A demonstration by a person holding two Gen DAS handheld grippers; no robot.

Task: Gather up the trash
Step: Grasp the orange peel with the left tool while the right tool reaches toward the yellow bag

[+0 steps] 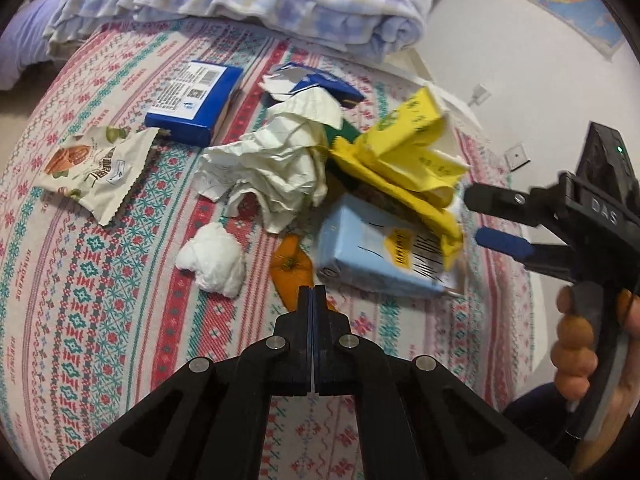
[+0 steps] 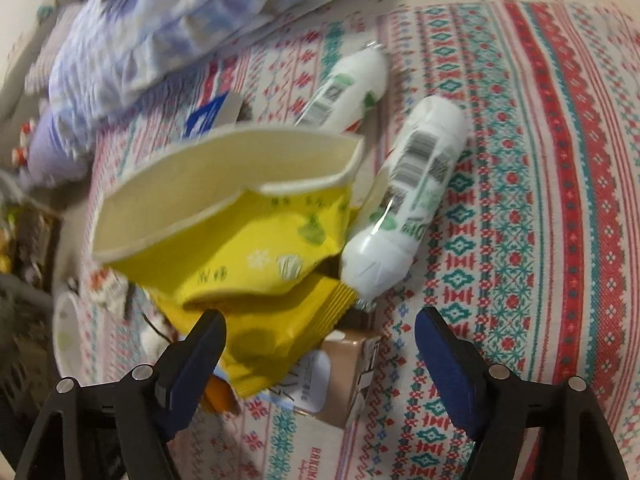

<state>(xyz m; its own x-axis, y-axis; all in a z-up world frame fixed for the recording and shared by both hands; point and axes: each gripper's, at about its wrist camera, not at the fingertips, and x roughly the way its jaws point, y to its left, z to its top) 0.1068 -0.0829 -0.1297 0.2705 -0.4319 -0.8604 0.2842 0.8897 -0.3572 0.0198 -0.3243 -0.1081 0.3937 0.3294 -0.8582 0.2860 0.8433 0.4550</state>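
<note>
Patterned red, teal and white woven cloth point(image 1: 100, 280) carries the litter. Left wrist view: the left gripper point(image 1: 313, 292) has its two fingers pressed flat together with nothing between them, its tips over an orange peel point(image 1: 289, 268). Just beyond lie a white tissue wad point(image 1: 214, 260), crumpled white paper point(image 1: 276, 164), a snack wrapper point(image 1: 94, 168) and a dark blue box point(image 1: 196, 100). A yellow wrapper point(image 1: 404, 160) rests on a pale blue carton point(image 1: 376, 252). The right gripper point(image 1: 480, 218) comes in from the right, fingers spread, close beside the yellow wrapper; contact cannot be confirmed.

Right wrist view: the right gripper point(image 2: 320, 332) stands wide apart, holding nothing. The yellow wrapper point(image 2: 260, 256), torn open with a pale inside, sits between and ahead of the fingers, over the carton point(image 2: 340, 376). Two white tube packages point(image 2: 404, 200) lie beside it on the cloth point(image 2: 540, 240). A folded blue-checked blanket point(image 2: 152, 20) lies at the far left.
</note>
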